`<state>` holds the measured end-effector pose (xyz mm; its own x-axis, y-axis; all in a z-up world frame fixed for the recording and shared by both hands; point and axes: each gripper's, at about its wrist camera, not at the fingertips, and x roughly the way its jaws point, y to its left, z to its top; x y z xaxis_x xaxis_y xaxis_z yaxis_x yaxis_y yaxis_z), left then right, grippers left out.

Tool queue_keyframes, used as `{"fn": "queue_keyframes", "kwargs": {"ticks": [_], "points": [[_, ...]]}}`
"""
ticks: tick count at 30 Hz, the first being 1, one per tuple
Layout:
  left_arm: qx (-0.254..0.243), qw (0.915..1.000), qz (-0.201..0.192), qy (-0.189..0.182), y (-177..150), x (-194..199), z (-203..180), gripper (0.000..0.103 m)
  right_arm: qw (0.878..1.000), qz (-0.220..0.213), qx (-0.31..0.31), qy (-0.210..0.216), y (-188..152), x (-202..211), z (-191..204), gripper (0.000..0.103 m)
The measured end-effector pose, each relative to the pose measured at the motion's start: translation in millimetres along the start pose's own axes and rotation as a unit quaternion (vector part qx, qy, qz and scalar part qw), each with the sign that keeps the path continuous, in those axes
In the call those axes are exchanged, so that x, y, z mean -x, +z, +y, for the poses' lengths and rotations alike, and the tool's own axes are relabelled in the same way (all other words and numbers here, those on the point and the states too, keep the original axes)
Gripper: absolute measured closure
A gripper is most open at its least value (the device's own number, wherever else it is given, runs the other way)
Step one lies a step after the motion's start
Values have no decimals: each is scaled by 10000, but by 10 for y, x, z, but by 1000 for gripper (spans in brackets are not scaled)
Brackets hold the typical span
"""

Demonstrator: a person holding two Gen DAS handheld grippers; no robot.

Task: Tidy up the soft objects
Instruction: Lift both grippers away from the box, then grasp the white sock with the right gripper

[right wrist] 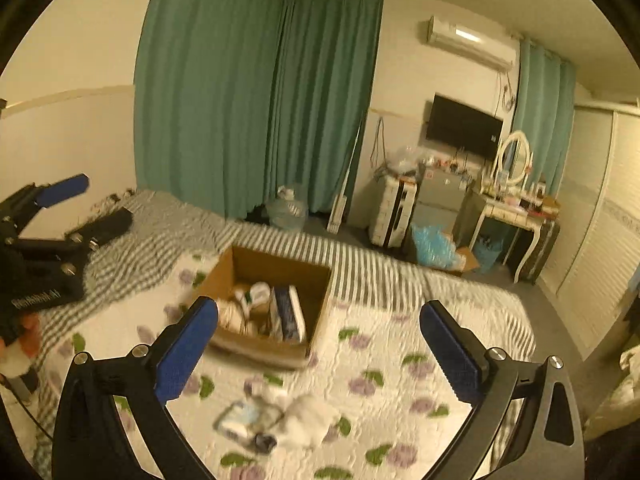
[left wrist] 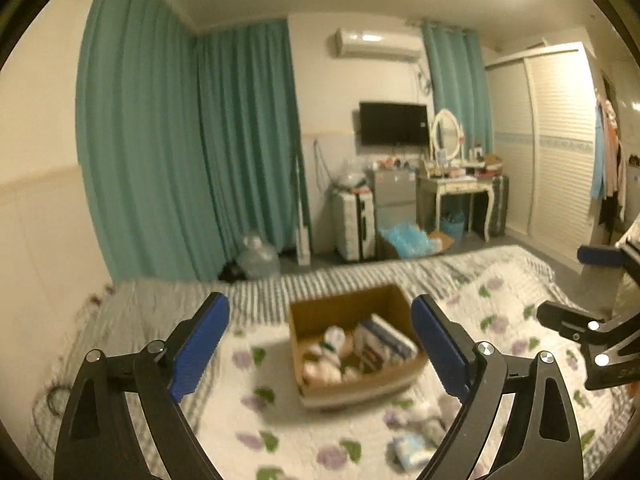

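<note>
The left tool (left wrist: 320, 344) and right tool (right wrist: 319, 352) both gape wide, holding nothing; the brown box (right wrist: 260, 280) sits far on the bed (right wrist: 400, 344), already part full; soft white things (right wrist: 304, 420) lie near, likely waiting for a grab.

Right gripper (right wrist: 319, 322) fingers (right wrist: 188, 344) spread above cardboard box (right wrist: 256, 268) on quilt (right wrist: 384, 356)

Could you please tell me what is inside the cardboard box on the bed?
The cardboard box holds several pale soft rolled items on one side and upright blue-and-white packs on the other. Blur hides what they are, and whatever lies beneath them is covered.
</note>
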<state>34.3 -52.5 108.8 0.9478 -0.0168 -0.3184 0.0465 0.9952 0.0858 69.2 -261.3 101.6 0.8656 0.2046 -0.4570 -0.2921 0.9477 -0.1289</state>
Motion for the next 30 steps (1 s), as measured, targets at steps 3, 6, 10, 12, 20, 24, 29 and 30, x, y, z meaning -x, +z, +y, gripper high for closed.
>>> {"fn": "queue_keyframes", "kwargs": {"ticks": [3, 6, 10, 12, 20, 24, 29, 30], "points": [[113, 9997, 213, -76, -258, -49, -7, 9, 9994, 299, -183, 36, -322, -165, -62, 1], [204, 9994, 277, -74, -472, -90, -23, 9, 9964, 675, -486, 165, -628, -347, -147, 1], [197, 9987, 466, -90, -731, -234, -81, 9, 9920, 1105, -571, 198, -990, -680, -151, 1], [246, 9981, 566, 58, -848, -321, -129, 9, 9895, 1284, -634, 182, -1113, -850, -180, 1], [731, 9841, 1609, -177, -1357, -953, -353, 9, 9784, 1940, -705, 52, -1496, -1561, -219, 3], [842, 9735, 2103, -308, -1652, -1190, -480, 9, 9677, 2386, -785, 220, -1723, -1894, -160, 8], [850, 9673, 2372, -287, -1825, -1328, -453, 10, 9580, 2702, -866, 416, -1863, -2115, -97, 15], [883, 9661, 2403, -318, -1832, -1329, -449, 10, 9560, 2743, -902, 526, -1886, -2140, -84, 21]]}}
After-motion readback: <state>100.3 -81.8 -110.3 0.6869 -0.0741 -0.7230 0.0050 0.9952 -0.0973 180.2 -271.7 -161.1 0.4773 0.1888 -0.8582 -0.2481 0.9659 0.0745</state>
